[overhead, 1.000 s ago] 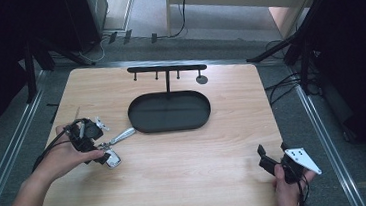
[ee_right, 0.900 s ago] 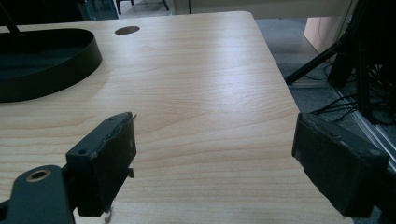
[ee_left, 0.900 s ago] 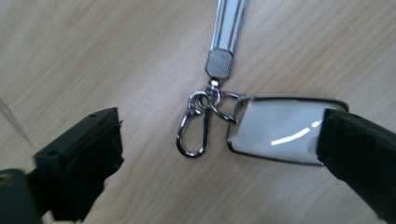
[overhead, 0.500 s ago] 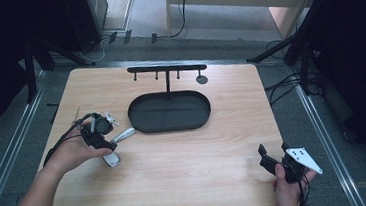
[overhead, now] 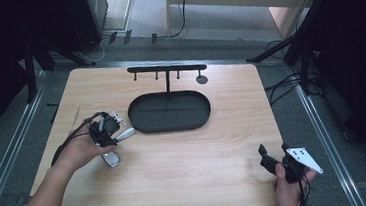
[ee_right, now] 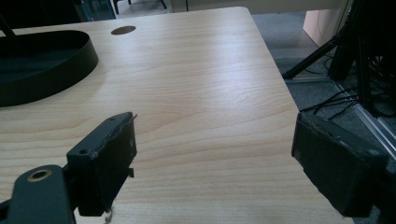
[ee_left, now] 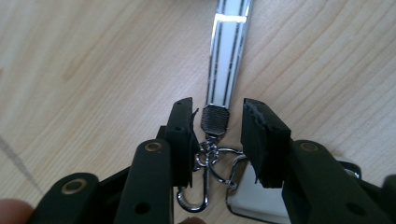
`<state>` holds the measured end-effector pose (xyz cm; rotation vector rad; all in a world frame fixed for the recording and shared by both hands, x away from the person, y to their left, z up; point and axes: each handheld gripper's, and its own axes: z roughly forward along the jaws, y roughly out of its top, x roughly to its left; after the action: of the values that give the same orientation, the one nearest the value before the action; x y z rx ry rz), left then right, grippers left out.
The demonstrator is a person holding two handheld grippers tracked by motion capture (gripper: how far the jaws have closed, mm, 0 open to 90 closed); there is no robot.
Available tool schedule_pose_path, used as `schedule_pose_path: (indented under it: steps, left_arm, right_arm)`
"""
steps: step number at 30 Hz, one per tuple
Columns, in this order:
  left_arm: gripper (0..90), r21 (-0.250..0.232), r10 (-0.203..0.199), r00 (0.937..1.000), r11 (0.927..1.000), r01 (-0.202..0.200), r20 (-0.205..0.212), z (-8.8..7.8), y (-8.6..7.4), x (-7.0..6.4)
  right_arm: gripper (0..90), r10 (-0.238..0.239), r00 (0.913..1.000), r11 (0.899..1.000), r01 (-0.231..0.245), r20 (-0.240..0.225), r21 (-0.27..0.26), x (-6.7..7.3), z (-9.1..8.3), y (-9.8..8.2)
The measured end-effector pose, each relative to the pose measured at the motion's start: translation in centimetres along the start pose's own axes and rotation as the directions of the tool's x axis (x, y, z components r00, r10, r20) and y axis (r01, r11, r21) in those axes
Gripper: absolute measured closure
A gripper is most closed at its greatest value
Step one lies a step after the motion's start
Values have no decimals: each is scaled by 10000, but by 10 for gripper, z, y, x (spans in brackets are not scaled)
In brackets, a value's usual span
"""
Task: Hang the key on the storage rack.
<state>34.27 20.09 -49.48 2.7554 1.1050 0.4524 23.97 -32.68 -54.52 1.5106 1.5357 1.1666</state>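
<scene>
A keychain lies on the wooden table left of the tray: a silver strip (overhead: 126,134) (ee_left: 229,46), a mesh tab (ee_left: 215,119), linked rings (ee_left: 211,157), a clip (ee_left: 191,199) and a pale fob (overhead: 111,159) (ee_left: 254,204). My left gripper (overhead: 106,128) (ee_left: 217,116) hangs low over it, open, one jaw on each side of the mesh tab and rings, not pinching them. My right gripper (overhead: 274,155) (ee_right: 215,144) stands wide open near the table's front right corner with only bare wood between its jaws.
A black oval tray (overhead: 137,121) (ee_right: 70,65) sits mid-table, with a black hook rack (overhead: 166,68) behind it and a dark round spot (overhead: 202,79) (ee_right: 123,30) at the back right. The table's right edge (ee_right: 280,79) drops to cables and metal rails.
My left hand has slid rightward along the table, bringing its gripper over the keychain's ring end. The keychain and the right gripper have stayed put.
</scene>
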Motion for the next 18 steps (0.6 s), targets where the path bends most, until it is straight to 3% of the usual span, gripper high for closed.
schedule_pose_path:
  steps: [6, 12, 15, 18]
  left_arm:
    - [532, -24, 31, 9999, 10000, -32, -149, 6, 7, -4]
    - [581, -26, 15, 10000, 10000, -15, -80, 11, 15, -8]
    - [551, 112, 84, 9991, 9999, -80, -410, 16, 19, -12]
    - [593, 196, 10, 9988, 9998, 0, -481, 18, 19, -10]
  right_arm:
    - [141, 0, 10000, 10000, 0, 0, 23, 0, 0, 0]
    - [144, 19, 10000, 10000, -19, -14, 21, 0, 0, 0]
    - [145, 40, 10000, 10000, -39, -41, 62, 0, 0, 0]
    - [148, -18, 10000, 10000, 19, -50, 84, 0, 1, 0]
